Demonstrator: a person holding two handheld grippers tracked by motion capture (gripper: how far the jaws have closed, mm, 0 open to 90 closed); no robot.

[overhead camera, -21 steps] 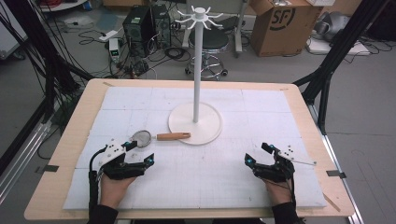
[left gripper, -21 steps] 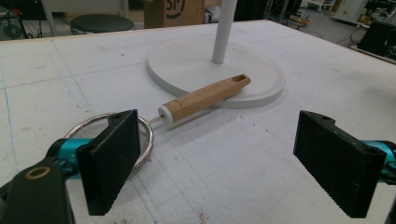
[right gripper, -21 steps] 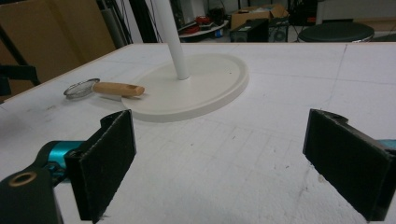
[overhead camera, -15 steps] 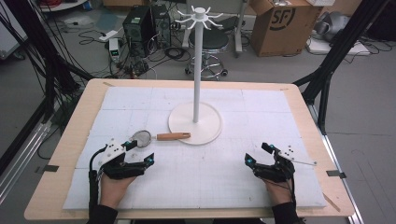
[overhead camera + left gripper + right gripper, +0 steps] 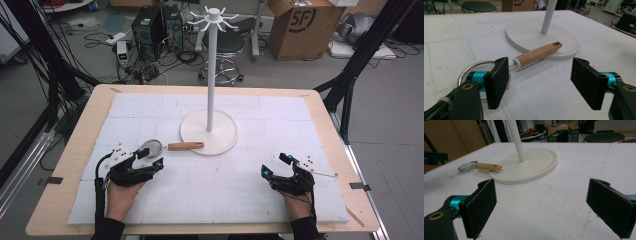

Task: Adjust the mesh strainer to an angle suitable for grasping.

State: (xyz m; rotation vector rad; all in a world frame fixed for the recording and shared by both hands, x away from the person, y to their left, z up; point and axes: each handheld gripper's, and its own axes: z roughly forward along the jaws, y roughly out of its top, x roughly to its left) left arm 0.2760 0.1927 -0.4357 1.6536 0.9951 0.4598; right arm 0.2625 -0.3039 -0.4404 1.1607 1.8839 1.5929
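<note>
With my left gripper (image 5: 148, 160) standing wide and empty just short of the small wooden-handled strainer (image 5: 172, 146), whose handle tip rests on the white hook stand's base (image 5: 225, 142), I'd close squarely across the handle while my right gripper (image 5: 273, 166) waits wide open.

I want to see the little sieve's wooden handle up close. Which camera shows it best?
The left gripper view: the handle lies close and sharp, its tip resting on the stand's base. The high view shows the whole sieve small from above. The right gripper view shows it far off, small.
</note>
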